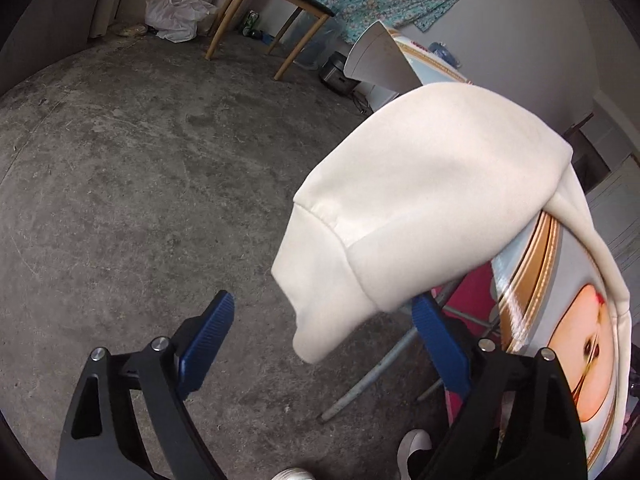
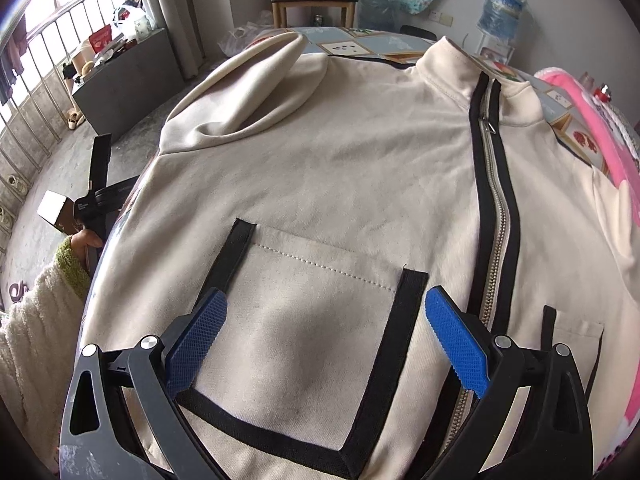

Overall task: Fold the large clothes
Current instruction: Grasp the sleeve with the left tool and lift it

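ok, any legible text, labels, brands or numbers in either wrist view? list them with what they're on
Nothing can be read with confidence in either view.
Left gripper body, seen from the right wrist: small pale print, too small to read.
Red packet on the window ledge: markings blurred.
Water bottle: wrapper blurred, no readable label.
Green can on the floor under the chair: too small.
Jacket: no print visible.

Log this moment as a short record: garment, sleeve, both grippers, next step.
garment: cream zip jacket spread front-up on the table
sleeve: cuff end hangs off the table edge
left gripper: open, cuff between its jaws, not pinched
right gripper: open, above the black-trimmed pocket
next step: probably grip the cuff and fold the sleeve inward
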`<state>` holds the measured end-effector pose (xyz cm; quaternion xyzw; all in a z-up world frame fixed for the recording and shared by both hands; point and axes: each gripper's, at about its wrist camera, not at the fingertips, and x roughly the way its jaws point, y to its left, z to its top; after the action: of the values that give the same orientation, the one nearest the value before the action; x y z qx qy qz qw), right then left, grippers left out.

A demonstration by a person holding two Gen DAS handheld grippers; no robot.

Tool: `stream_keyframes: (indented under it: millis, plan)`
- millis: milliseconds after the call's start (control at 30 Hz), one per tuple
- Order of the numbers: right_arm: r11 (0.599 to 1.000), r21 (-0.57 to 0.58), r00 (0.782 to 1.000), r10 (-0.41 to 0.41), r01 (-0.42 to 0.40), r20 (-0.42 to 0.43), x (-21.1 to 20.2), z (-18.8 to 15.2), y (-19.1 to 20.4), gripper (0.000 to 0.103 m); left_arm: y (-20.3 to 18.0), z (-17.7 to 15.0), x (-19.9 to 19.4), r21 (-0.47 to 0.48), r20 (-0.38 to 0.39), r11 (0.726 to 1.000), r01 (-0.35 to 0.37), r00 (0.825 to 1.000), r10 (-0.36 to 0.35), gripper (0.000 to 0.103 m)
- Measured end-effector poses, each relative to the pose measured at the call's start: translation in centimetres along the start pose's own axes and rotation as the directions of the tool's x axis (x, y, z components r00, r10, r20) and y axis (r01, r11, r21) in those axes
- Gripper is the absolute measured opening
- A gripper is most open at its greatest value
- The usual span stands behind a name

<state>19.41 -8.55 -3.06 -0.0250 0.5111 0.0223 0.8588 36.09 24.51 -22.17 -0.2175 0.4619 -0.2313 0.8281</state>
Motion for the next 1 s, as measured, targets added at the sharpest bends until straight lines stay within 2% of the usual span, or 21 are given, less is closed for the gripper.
stream_keyframes:
  millis: [33, 133, 200, 233, 367, 500, 567, 600, 633, 700, 733, 800, 900, 967, 1000]
  plan:
    - [1.000, 0.006, 1.000, 0.001, -0.001, -0.005, 0.2, 0.1, -0.1, 0.096, -0.2, 0.3, 0.1, -0.002, 0.007, 1.000, 0.001, 1.000, -0.001, 0.080]
    - [1.000, 0.026, 1.000, 0.006, -0.005, -0.021, 0.7, 0.1, -0.4, 0.096, -0.7, 0.8, 0.3, 0.012, 0.007, 1.000, -0.029, 1.000, 0.029, 0.054]
    - [0.999, 0.036, 1.000, 0.004, -0.004, -0.016, 0.5, 0.0, -0.6, 0.096, -1.1, 1.4, 0.0, 0.015, -0.006, 0.999, -0.044, 0.999, 0.044, 0.018]
    - [0.999, 0.038, 1.000, -0.001, 0.001, -0.008, 0.3, -0.1, -0.7, 0.096, -1.2, 1.8, -0.4, 0.021, -0.007, 0.997, -0.070, 0.998, 0.070, 0.012]
    - [0.998, 0.055, 0.999, -0.012, 0.009, 0.042, -0.9, -0.3, -1.7, 0.096, -2.3, 3.7, -4.5, 0.053, 0.025, 0.985, -0.166, 0.986, 0.165, 0.008]
    - [0.993, 0.117, 0.996, 0.014, -0.024, 0.087, -2.2, -0.8, -3.3, 0.096, -6.1, 6.2, -11.8, 0.095, 0.066, 0.981, -0.171, 0.984, 0.166, 0.008]
    - [0.989, 0.142, 0.993, 0.016, -0.033, 0.118, -3.1, -1.3, -4.2, 0.096, -10.0, 7.2, -15.8, 0.141, 0.077, 0.984, -0.113, 0.992, 0.103, 0.008]
    - [0.987, 0.154, 0.991, 0.016, -0.036, 0.132, -3.6, -1.5, -4.6, 0.096, -12.4, 7.7, -17.9, 0.156, 0.076, 0.987, -0.038, 0.997, 0.027, 0.000]
    - [0.985, 0.168, 0.989, 0.015, -0.040, 0.149, -4.1, -1.9, -5.2, 0.096, -15.1, 8.0, -19.9, 0.171, 0.069, 0.984, 0.051, 0.996, -0.064, 0.000]
    - [0.979, 0.197, 0.984, 0.017, -0.053, 0.180, -5.3, -2.8, -6.5, 0.096, -21.7, 8.2, -22.9, 0.246, 0.057, 0.955, 0.167, 0.981, -0.186, 0.000]
    - [0.976, 0.210, 0.981, 0.015, -0.057, 0.193, -5.8, -3.2, -7.1, 0.096, -25.2, 7.9, -23.8, 0.297, 0.047, 0.935, 0.194, 0.975, -0.217, 0.000]
    - [0.966, 0.251, 0.976, 0.003, -0.059, 0.219, -7.1, -4.2, -8.8, 0.096, -31.8, 6.9, -24.3, 0.384, 0.013, 0.893, 0.235, 0.966, -0.259, 0.000]
    - [0.946, 0.316, 0.965, -0.018, -0.068, 0.261, -9.2, -6.1, -11.2, 0.096, -40.0, 4.1, -22.5, 0.486, -0.021, 0.846, 0.217, 0.971, -0.237, 0.000]
    - [0.933, 0.352, 0.958, -0.032, -0.073, 0.286, -10.6, -7.4, -12.6, 0.096, -42.5, 2.5, -20.5, 0.480, -0.043, 0.852, 0.210, 0.975, -0.216, 0.002]
    - [0.928, 0.365, 0.956, -0.033, -0.079, 0.292, -11.0, -7.9, -13.2, 0.096, -42.9, 2.1, -19.6, 0.457, -0.061, 0.864, 0.209, 0.977, -0.205, 0.009]
